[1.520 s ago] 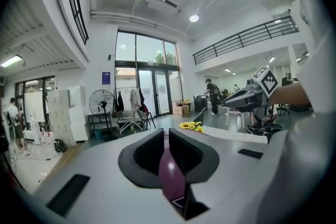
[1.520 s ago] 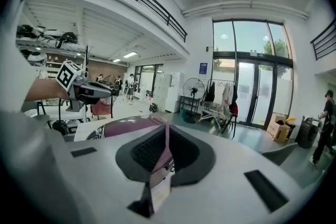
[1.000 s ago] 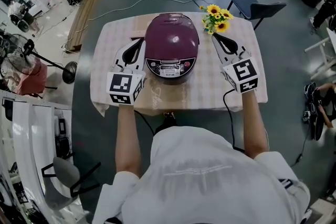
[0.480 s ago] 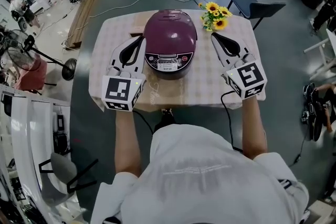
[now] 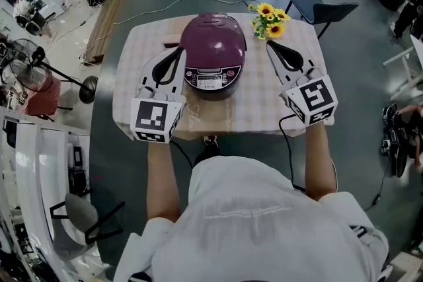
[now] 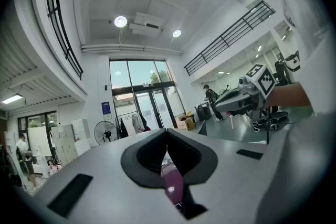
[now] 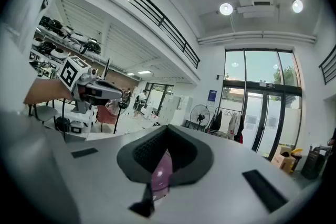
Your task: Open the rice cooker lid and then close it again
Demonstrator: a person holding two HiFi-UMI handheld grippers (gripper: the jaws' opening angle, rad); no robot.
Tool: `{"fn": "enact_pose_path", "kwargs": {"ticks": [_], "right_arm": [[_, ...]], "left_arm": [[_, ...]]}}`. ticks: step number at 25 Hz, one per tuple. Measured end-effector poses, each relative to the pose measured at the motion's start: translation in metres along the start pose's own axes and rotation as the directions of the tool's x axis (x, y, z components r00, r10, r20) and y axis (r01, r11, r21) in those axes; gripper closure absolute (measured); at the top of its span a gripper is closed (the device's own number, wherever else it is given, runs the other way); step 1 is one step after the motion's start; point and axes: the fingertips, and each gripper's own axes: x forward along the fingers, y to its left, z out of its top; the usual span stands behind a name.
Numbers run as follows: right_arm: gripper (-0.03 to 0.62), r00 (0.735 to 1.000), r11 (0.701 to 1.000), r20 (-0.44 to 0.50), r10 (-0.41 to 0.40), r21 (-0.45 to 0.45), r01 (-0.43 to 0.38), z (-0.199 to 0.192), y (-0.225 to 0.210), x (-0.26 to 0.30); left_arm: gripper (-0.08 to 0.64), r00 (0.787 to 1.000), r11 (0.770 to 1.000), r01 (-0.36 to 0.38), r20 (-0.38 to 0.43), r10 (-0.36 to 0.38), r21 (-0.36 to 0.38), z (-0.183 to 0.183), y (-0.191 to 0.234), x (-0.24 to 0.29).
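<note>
The purple rice cooker (image 5: 213,49) stands in the middle of the checked table (image 5: 261,109) with its lid down and its control panel facing me. My left gripper (image 5: 177,52) is held level beside the cooker's left flank, jaws shut and empty. On the other side my right gripper (image 5: 271,46) is also shut on nothing, a short way off the cooker. In the left gripper view the shut fingertips (image 6: 167,132) frame a sliver of purple cooker (image 6: 172,186), and the right gripper (image 6: 242,98) shows beyond. The right gripper view shows the same purple (image 7: 160,176) below its closed jaws.
A bunch of yellow sunflowers (image 5: 268,20) stands at the table's back right corner, just beyond the right gripper. A dark chair (image 5: 324,10) is behind the table on the right. A floor fan (image 5: 23,72) and a cable lie off to the left.
Both grippers have risen a little and drawn slightly back toward me. Their jaws stay shut and the cooker's lid stays down.
</note>
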Motion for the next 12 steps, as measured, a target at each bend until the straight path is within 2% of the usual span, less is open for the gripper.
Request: {"fn": "enact_pose_path", "kwargs": {"ticks": [12], "right_arm": [[0.568,1.0,1.0,-0.021,-0.003,0.005,0.004,-0.011,-0.001,0.001]], "left_arm": [[0.543,0.999,1.0,0.027,-0.025,-0.027,0.001,-0.007,-0.009,0.007]]}}
